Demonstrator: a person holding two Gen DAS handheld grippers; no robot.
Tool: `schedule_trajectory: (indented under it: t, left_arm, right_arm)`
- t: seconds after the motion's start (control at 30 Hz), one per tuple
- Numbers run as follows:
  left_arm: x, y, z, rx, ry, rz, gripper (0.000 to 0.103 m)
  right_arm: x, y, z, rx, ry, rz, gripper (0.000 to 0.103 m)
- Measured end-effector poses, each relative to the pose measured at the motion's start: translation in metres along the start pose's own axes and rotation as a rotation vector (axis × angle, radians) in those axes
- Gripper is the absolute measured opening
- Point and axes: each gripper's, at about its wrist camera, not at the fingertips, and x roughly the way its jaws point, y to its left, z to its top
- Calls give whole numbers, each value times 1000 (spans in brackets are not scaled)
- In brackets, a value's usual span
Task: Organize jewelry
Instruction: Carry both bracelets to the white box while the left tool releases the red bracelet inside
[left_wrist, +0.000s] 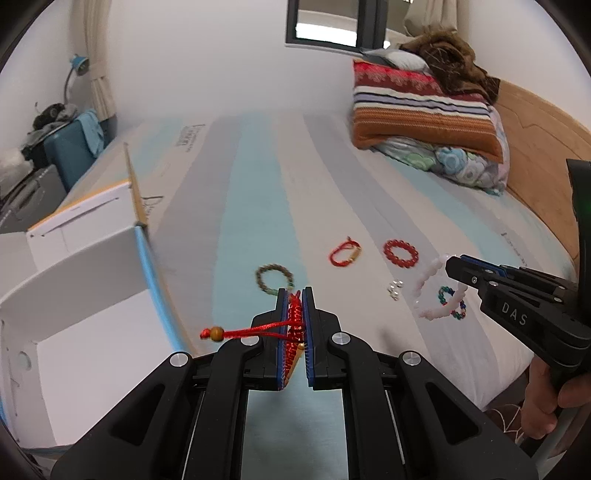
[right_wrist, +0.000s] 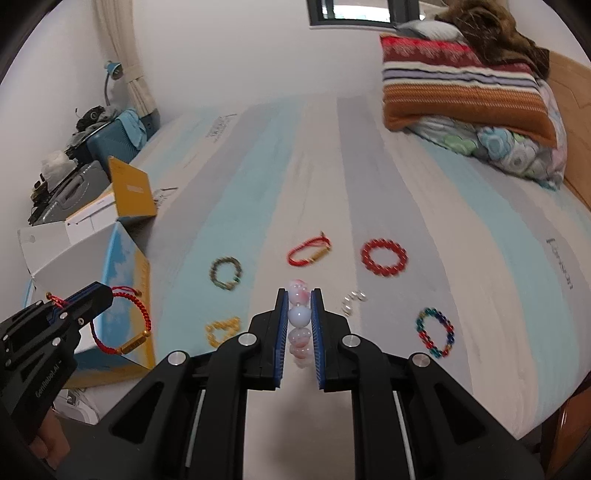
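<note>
Red cord bracelet (left_wrist: 293, 325) clamped in left gripper (left_wrist: 294, 295), beside box edge (left_wrist: 147, 254).

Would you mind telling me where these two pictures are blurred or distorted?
Left wrist view: white box and pink bracelet smeared, claw sharp. Right wrist view: bracelets on the bed slightly soft. Both views: fisheye bending and dark corners.

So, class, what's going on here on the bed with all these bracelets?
A person is sorting jewelry with a gripper in each hand. The left gripper is shut on a red cord bracelet, held near the open box. The right gripper is shut on a pale pink bead bracelet, lifted off the striped bedspread. Several other bracelets lie there loose, such as a red bead bracelet.
</note>
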Motion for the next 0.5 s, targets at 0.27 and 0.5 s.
schedule_trajectory:
  t: [0.27, 0.5]
  left_arm:
    - [-30, 48, 7, -54, -35, 47, 8]
    - [-56, 96, 6, -105, -59, 111, 8]
  right_arm:
    - [-6, 54, 20, -48, -26, 47, 12]
    - [-11, 111, 29, -110, -46, 97, 12]
